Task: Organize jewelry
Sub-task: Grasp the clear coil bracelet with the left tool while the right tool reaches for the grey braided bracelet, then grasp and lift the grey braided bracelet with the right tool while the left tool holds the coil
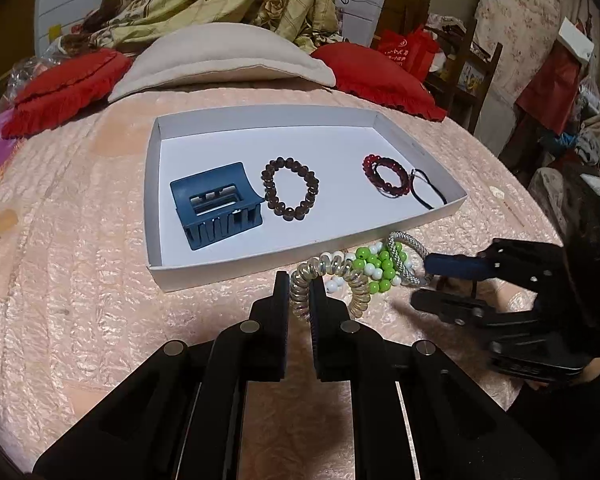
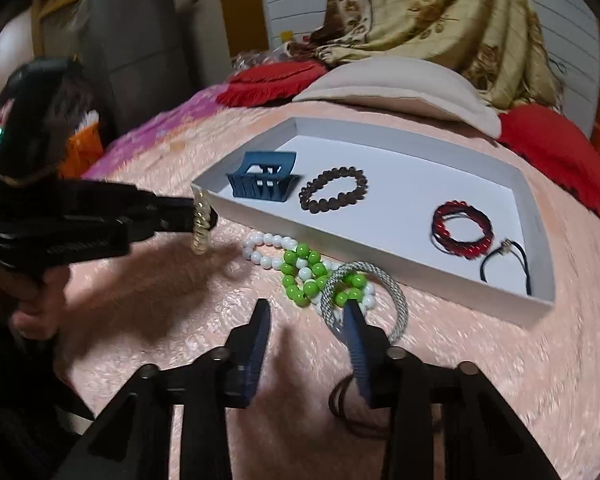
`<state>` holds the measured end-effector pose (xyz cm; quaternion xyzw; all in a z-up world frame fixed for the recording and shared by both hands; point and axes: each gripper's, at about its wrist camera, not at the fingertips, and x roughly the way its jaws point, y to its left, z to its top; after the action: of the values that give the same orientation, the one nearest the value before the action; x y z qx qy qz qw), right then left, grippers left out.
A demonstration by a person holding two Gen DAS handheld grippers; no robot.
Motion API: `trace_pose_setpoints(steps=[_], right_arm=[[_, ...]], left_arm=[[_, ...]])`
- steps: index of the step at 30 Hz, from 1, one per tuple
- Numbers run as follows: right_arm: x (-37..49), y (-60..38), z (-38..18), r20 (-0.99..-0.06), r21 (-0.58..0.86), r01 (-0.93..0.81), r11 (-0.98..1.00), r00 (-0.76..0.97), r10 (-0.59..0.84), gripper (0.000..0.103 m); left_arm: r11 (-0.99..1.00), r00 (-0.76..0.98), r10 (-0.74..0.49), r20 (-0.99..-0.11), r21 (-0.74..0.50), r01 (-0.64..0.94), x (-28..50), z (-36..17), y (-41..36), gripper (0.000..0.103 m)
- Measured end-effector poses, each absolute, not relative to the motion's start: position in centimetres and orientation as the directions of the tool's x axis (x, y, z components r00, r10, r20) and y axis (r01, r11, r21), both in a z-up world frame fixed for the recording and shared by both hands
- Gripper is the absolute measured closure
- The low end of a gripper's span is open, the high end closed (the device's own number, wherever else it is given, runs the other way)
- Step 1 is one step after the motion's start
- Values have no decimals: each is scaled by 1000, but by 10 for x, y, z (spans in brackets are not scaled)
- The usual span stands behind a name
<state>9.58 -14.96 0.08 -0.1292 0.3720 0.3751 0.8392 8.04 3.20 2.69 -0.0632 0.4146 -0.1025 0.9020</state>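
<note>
We see the white tray [image 1: 440, 216] on the pink bedspread [image 1: 80, 240], its near rim just behind the loose jewelry. The left gripper [image 1: 300, 292], angled downward, has its jaws clamped on the coiled hair tie [image 1: 300, 280] before that rim. The right gripper [image 2: 308, 316] tilts down, jaws partly spread; one finger lies inside the silver bangle [image 2: 396, 296], beside the green-and-white beads [image 2: 304, 276].
</note>
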Motion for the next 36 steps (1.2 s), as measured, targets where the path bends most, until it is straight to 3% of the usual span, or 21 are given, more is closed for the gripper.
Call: trace_pose_setpoints(steps=[7, 9, 15, 26, 32, 34, 36], right_arm=[[110, -146, -11, -750, 36, -707, 706, 448, 486, 84], [110, -149, -9, -751, 57, -707, 705, 435, 496, 96], [102, -163, 0, -732, 83, -687, 722, 449, 512, 97], [78, -186, 38, -613, 274, -670, 690, 431, 662, 98], [74, -193, 44, -618, 229, -634, 739, 492, 614, 98], [79, -195, 39, -641, 218, -605, 766, 503, 580, 96], [78, -194, 35, -648, 207, -609, 766, 501, 573, 86]], left_arm=[[967, 635, -252, -730, -222, 129, 80, 28, 38, 95], [967, 634, -251, -732, -222, 126, 80, 27, 39, 95], [972, 626, -234, -744, -192, 135, 81, 26, 31, 95], [988, 628, -152, -763, -136, 74, 73, 27, 23, 95], [988, 626, -131, -769, -151, 22, 64, 28, 27, 95], [988, 625, -133, -769, -150, 26, 63, 29, 24, 95], [988, 627, -135, -767, -150, 29, 62, 29, 22, 95]])
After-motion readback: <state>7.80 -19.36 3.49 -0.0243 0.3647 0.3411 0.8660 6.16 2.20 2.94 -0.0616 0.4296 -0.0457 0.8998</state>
